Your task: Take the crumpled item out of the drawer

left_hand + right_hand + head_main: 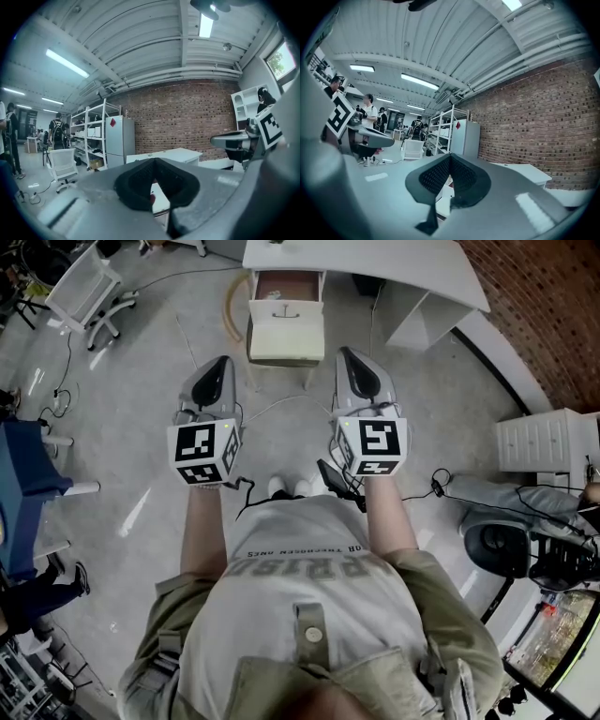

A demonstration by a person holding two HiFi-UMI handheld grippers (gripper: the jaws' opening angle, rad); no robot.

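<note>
Grey floor lies below; the drawer cabinet [286, 334] stands ahead by the white bench [375, 268], its contents too small to tell. Left gripper [221, 367] and right gripper [347, 357] hover short of it, jaws pressed together, empty.

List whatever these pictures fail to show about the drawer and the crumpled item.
- Crumpled item: not made out in any view.
- Head view: the open drawer is far off and too small to read its contents.
- Left gripper view: the shut left gripper covers the space ahead, and only a white and red sliver shows between its jaws.
- Right gripper view: the shut right gripper blocks the drawer likewise.
</note>
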